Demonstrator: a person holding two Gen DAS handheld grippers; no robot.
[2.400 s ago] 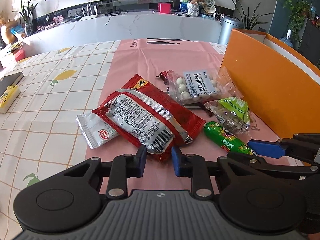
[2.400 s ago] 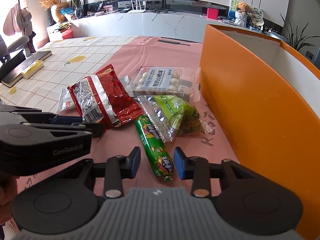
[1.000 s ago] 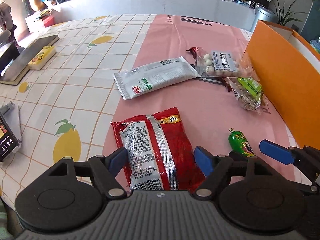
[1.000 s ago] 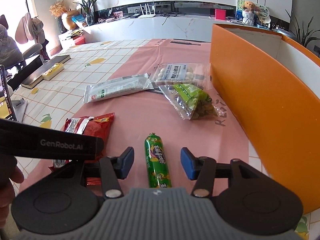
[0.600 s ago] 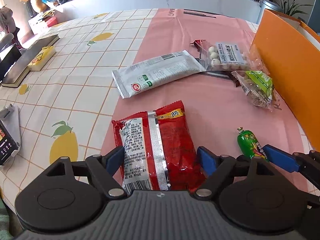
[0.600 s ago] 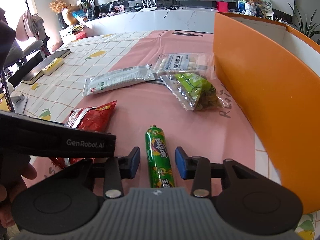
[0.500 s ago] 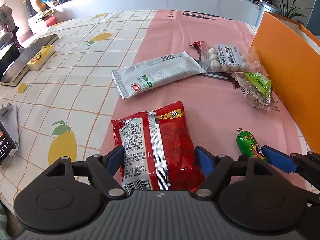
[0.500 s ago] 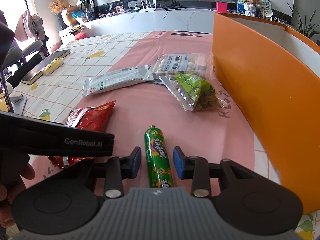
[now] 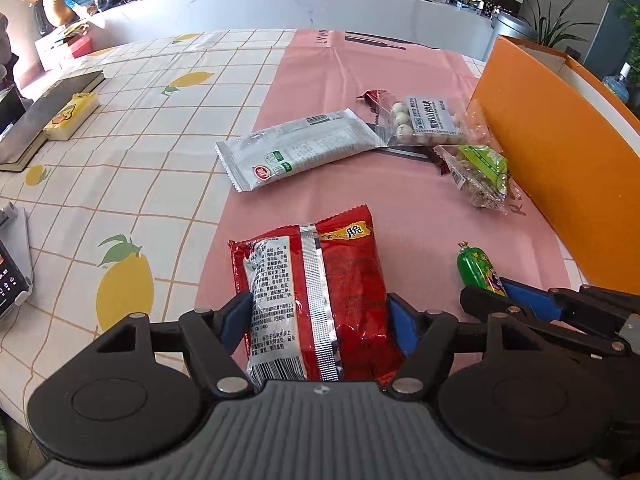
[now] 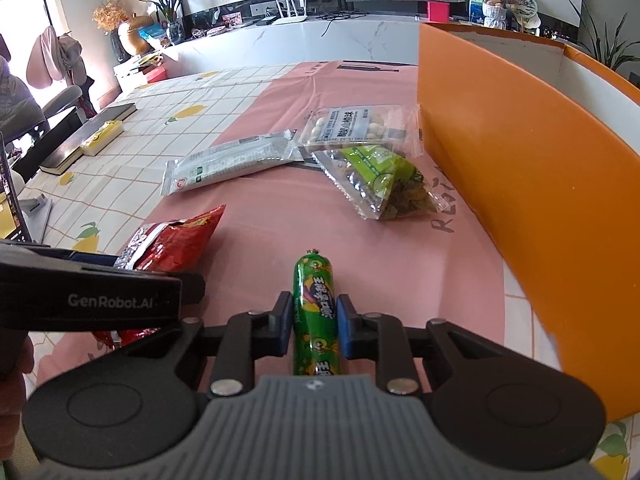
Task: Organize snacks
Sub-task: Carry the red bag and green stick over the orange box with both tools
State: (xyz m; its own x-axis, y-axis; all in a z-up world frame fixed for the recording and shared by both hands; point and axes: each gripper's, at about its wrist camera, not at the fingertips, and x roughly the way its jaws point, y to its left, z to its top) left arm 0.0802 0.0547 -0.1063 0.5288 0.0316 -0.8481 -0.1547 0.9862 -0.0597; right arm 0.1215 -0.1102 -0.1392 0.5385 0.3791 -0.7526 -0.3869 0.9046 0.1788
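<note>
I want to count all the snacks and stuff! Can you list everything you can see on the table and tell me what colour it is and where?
Red packet: one, red and silver, between left gripper's pads.
Sausage: one, green, in right gripper.
Long packet: one, silver-white, mid-table.
Ball bag: one, clear, white balls, beside the box.
Green bag: one, clear and green, beside the box.
Box: one, orange, right side.
Book: one, dark, far left.
Left gripper: black, blue pads, closing on red packet.
Right gripper: black, shut on sausage.
</note>
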